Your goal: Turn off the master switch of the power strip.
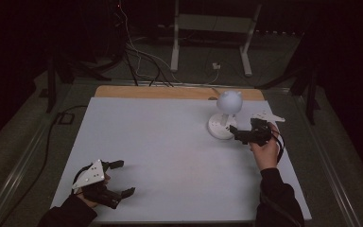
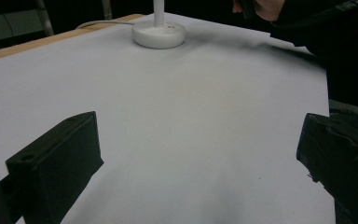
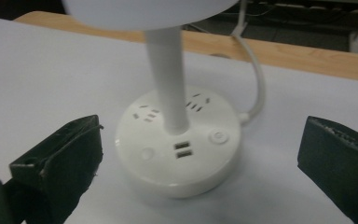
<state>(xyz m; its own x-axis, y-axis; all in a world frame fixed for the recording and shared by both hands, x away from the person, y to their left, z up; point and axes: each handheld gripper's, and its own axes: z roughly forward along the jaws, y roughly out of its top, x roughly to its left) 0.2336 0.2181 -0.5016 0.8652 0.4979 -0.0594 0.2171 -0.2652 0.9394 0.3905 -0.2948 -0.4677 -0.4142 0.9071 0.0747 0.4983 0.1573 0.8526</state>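
Nearest to us in the high view, our left gripper (image 1: pixel 118 178) rests at the near left corner of the pale grey rectangular table mat (image 1: pixel 160 156), its two black jaws spread wide with nothing between them. In the left gripper view its jaws frame bare mat, with the lamp base far ahead.

Our right gripper (image 1: pixel 234 132) sits at the far right of the mat, held in the right hand (image 1: pixel 266 151), jaws wide apart and gripping nothing. It points at the small white plastic desk lamp (image 1: pixel 224 116), which stands upright near the far edge of the mat, towards the right. In the right gripper view the lamp's round white base (image 3: pixel 179 154) lies just ahead of and between the jaws, not touching either. The base carries socket slots, two USB ports and a round button on its top; no plug sits in any of them. A thin white stem (image 3: pixel 168 79) rises from its middle, and a white cable (image 3: pixel 257 77) leaves the back.

The middle and left of the mat lie open. Beyond the mat's far edge runs a strip of bare wooden tabletop (image 1: pixel 170 91).
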